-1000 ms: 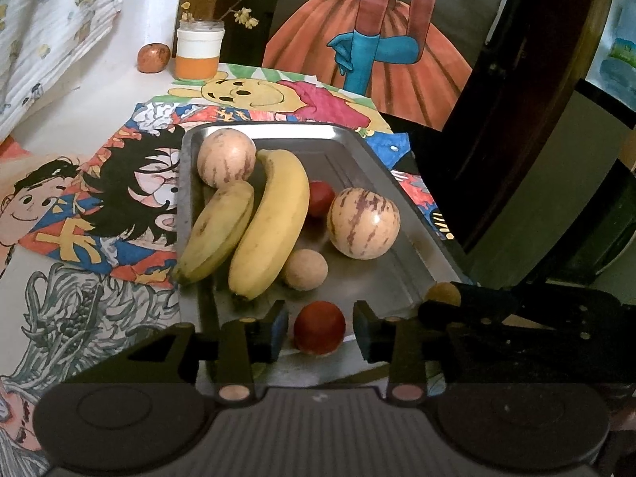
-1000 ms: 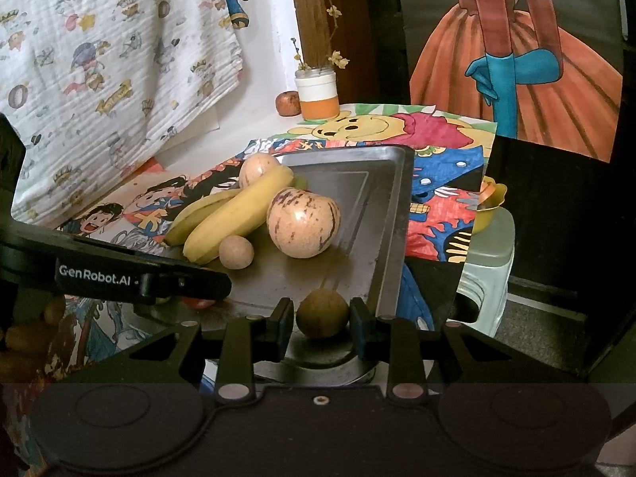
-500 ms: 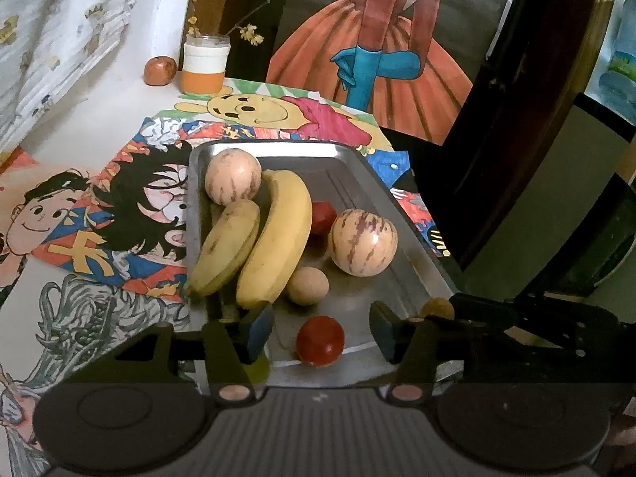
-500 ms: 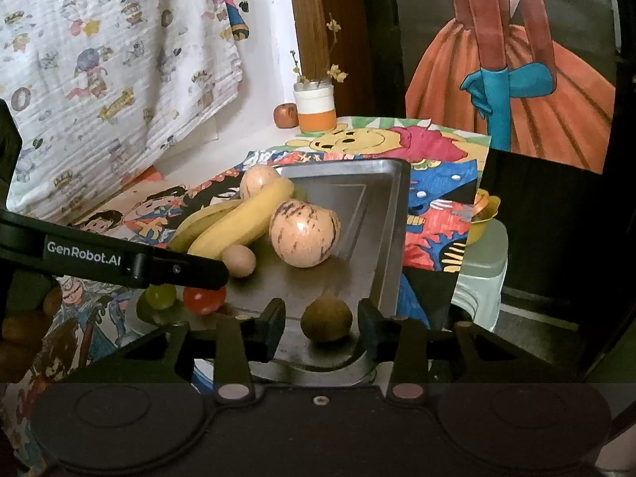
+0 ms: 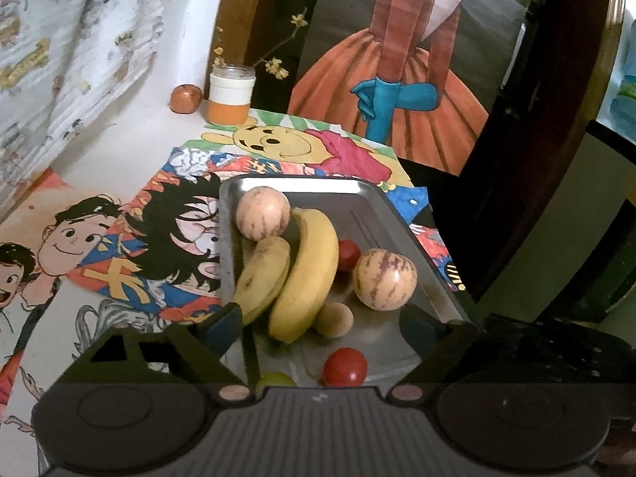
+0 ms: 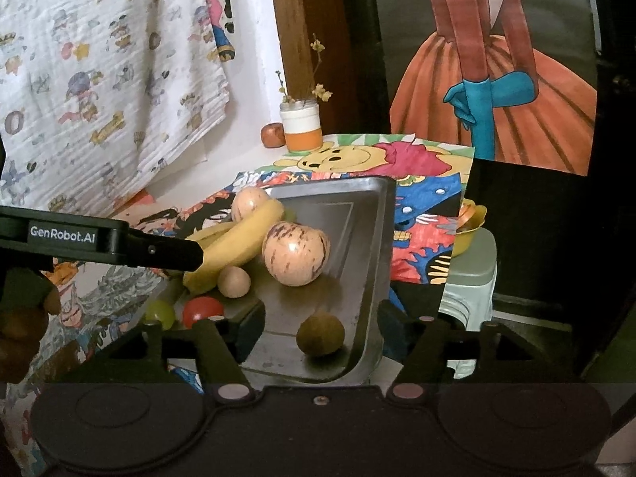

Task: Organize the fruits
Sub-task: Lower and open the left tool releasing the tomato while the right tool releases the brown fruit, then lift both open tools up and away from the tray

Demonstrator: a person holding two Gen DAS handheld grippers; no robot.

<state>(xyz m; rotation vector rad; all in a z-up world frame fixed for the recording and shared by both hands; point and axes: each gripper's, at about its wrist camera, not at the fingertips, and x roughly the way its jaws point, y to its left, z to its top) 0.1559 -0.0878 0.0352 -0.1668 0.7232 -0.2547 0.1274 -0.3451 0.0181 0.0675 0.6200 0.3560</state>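
Two bananas (image 5: 302,274) on metal tray (image 5: 397,214)

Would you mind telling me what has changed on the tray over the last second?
Both grippers let go. The left gripper, shut on the red tomato a second ago, is opening, and the tomato lies free on the metal tray. The right gripper is likewise opening off the brown round fruit, now resting near the tray's corner. The bananas and striped melons stayed put.

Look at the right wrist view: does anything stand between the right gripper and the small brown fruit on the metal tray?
Nothing visible does. The small brown fruit lies on the metal tray directly between the opening jaws of the right gripper, untouched; the striped melon sits farther back.
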